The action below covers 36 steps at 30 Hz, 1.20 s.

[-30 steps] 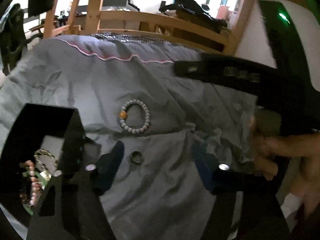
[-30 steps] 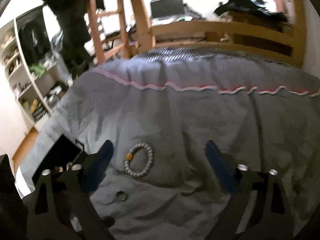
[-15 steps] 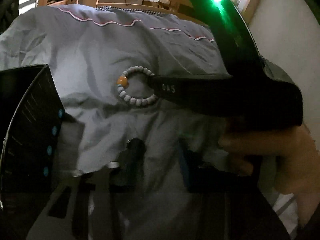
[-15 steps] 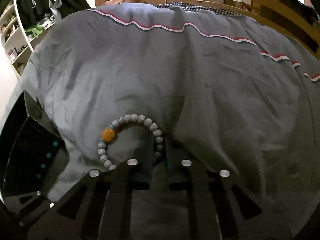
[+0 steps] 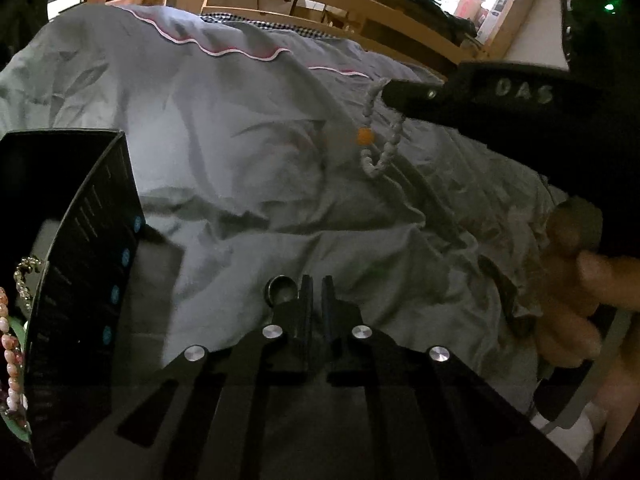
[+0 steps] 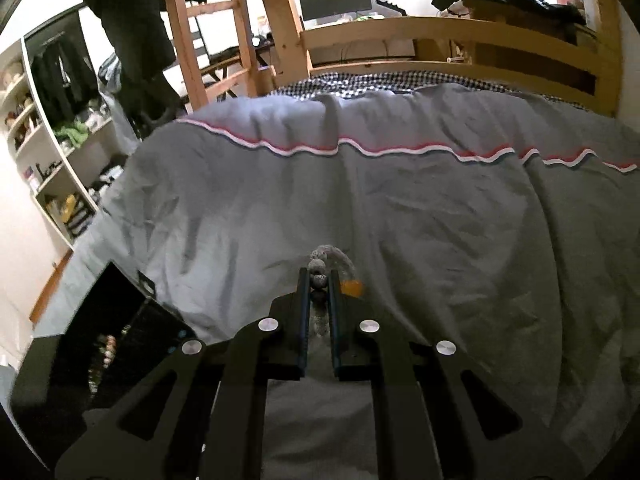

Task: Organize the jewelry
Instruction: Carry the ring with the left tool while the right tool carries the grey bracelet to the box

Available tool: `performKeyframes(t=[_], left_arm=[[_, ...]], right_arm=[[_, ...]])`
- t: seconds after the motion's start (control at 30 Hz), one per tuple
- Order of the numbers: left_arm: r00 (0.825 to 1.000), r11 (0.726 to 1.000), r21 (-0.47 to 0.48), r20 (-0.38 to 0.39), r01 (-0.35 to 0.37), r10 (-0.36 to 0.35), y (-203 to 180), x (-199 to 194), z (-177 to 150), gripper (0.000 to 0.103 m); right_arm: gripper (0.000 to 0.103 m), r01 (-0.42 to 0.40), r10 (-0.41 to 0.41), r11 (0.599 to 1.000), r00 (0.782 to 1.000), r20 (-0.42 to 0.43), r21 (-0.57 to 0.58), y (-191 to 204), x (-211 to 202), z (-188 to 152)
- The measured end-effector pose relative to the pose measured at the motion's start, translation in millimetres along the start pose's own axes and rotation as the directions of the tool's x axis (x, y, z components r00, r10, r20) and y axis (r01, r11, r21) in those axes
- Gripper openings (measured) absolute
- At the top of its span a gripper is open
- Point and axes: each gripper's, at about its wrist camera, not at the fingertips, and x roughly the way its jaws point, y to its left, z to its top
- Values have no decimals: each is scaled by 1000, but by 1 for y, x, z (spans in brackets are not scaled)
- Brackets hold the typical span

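My right gripper (image 6: pixel 319 280) is shut on a grey bead bracelet (image 6: pixel 320 270) with one orange bead and holds it above the grey duvet (image 6: pixel 400 208). In the left wrist view the bracelet (image 5: pixel 380 136) hangs from the right gripper's tip (image 5: pixel 390 94). My left gripper (image 5: pixel 317 284) is shut, with a dark ring (image 5: pixel 282 290) at its left fingertip; whether it grips the ring is unclear. A black jewelry box (image 5: pixel 80 248) stands at the left with bead bracelets (image 5: pixel 10 356) inside.
The box also shows in the right wrist view (image 6: pixel 100 344) at lower left. A wooden bed rail (image 6: pixel 440 28) and ladder (image 6: pixel 192 32) stand behind the bed. White shelves (image 6: pixel 44 160) are at the far left. A hand (image 5: pixel 576 280) holds the right gripper.
Both grippers went from wide open to shut. The right one closed on the bracelet and lifted it off the duvet. The left one closed beside the ring.
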Motion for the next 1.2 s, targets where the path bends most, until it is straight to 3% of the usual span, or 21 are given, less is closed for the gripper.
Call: performKeyframes(t=[0.2, 0.27, 0.33, 0.4, 0.47, 0.57, 0.7, 0.93, 1.2], left_arm=[[999, 999, -4, -3, -37, 37, 3, 6, -1, 6], [999, 999, 3, 2, -48, 48, 0, 6, -3, 18], [998, 998, 8, 37, -58, 58, -3, 0, -3, 51], [993, 995, 27, 83, -92, 89, -6, -7, -5, 60], [991, 995, 43, 98, -94, 90, -8, -7, -5, 60], [984, 985, 66, 97, -159, 152, -10, 0, -8, 60], [980, 977, 72, 43, -199, 196, -5, 17, -11, 55], [990, 990, 30, 28, -137, 137, 8, 8, -9, 18], [994, 994, 36, 42, -104, 102, 2, -7, -9, 18]], right_arm=[[9, -15, 15, 1000, 1000, 3, 3, 1, 0, 2], [9, -15, 15, 1000, 1000, -5, 6, 1, 2, 1], [9, -15, 15, 1000, 1000, -7, 7, 1, 2, 0], [9, -13, 13, 1000, 1000, -7, 7, 1, 3, 0], [9, -13, 13, 1000, 1000, -6, 9, 0, 2, 0], [9, -18, 18, 1000, 1000, -3, 19, -1, 2, 1], [9, -25, 25, 999, 1000, -2, 27, -1, 2, 0], [9, -30, 29, 999, 999, 14, 31, -2, -1, 2], [9, -41, 40, 999, 999, 21, 36, -2, -2, 4]])
